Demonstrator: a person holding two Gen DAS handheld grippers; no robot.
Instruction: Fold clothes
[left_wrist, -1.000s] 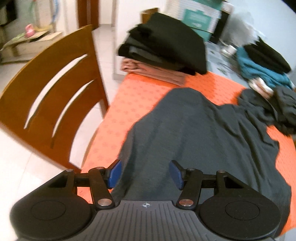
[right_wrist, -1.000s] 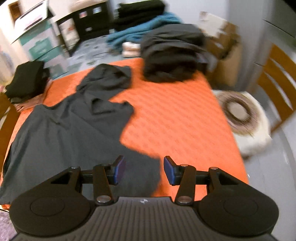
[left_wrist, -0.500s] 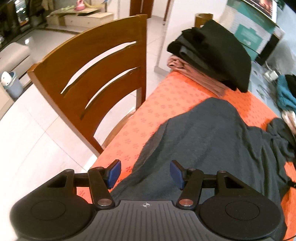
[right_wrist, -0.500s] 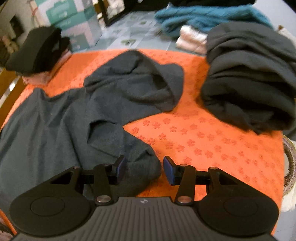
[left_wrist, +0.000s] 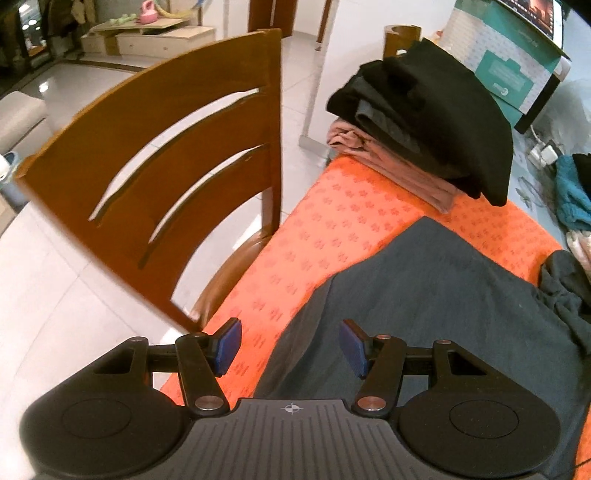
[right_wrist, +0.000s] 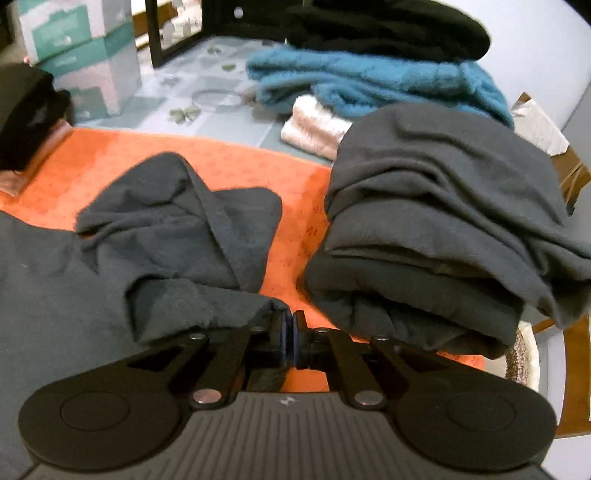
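Your right gripper (right_wrist: 289, 329) was clamped on a bunched edge of the grey garment (right_wrist: 66, 291), which lay spread on the orange cloth (right_wrist: 236, 170). Your left gripper (left_wrist: 290, 347) hung wide, empty, over the garment's edge (left_wrist: 436, 306). 2 stacks showed: a grey one (right_wrist: 443, 229) and a black-on-pink one (left_wrist: 424, 110). The box's (left_wrist: 517, 70) print was unreadable. 1 chair (left_wrist: 155, 155) stood beside.

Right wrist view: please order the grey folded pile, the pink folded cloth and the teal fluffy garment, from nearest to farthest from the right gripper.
1. Grey folded pile, just ahead and right of the right gripper.
2. Pink folded cloth, behind the pile, off the orange cloth.
3. Teal fluffy garment, farther back under black clothes.
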